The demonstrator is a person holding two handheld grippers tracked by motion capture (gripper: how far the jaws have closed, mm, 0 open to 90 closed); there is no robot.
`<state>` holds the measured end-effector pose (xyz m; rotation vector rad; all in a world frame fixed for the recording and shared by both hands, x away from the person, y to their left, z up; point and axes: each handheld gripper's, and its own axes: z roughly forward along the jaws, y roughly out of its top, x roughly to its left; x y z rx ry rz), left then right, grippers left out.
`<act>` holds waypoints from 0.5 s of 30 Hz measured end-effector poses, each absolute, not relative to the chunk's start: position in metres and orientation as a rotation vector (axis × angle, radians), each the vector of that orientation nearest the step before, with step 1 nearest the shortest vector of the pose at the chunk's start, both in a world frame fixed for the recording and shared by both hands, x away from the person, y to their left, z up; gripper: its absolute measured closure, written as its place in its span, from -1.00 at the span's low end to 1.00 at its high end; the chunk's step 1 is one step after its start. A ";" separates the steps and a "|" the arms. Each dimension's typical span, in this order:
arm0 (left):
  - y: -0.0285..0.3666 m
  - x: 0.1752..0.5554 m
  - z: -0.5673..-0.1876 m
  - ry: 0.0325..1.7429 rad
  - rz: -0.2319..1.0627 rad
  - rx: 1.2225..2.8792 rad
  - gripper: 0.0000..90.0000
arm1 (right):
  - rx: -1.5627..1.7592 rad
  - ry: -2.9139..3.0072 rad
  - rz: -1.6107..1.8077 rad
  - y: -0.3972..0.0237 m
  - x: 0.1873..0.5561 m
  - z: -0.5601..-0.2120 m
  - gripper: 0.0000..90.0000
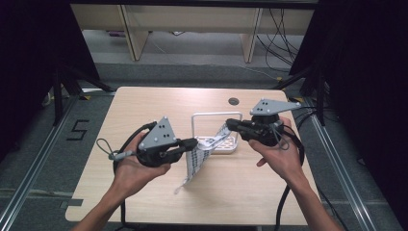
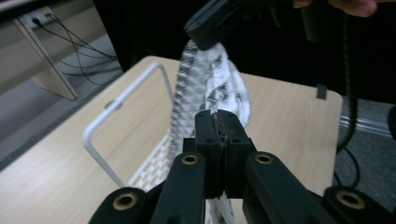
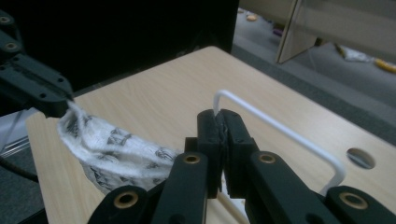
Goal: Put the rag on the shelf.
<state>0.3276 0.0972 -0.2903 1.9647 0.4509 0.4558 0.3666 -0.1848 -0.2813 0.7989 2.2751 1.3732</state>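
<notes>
A white cloth with a black pattern hangs in the air above the wooden table, stretched between the two grippers. My left gripper is shut on one part of it, with the cloth's lower end dangling below toward the table. My right gripper is shut on the cloth's upper end. In the left gripper view the jaws pinch the cloth, which runs up to the other gripper. The right gripper view has the cloth sagging from my jaws to the left gripper.
A white wire rack with a tall handle frame stands on the table under the cloth. A round cable hole lies at the table's far side. Dark curtains flank both sides; cables trail from each gripper.
</notes>
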 end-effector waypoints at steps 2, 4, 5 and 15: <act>0.098 0.330 -0.286 0.456 0.460 1.959 0.95 | 0.808 2.256 1.387 -0.186 0.364 -0.272 0.96; 0.097 0.335 -0.281 0.460 0.469 1.942 0.95 | 0.785 2.245 1.389 -0.189 0.366 -0.267 0.96; 0.096 0.338 -0.278 0.463 0.472 1.941 0.95 | 0.785 2.245 1.389 -0.189 0.366 -0.267 0.96; 0.086 0.377 -0.272 0.539 0.484 1.924 0.95 | 0.860 2.200 1.381 -0.202 0.374 -0.266 0.96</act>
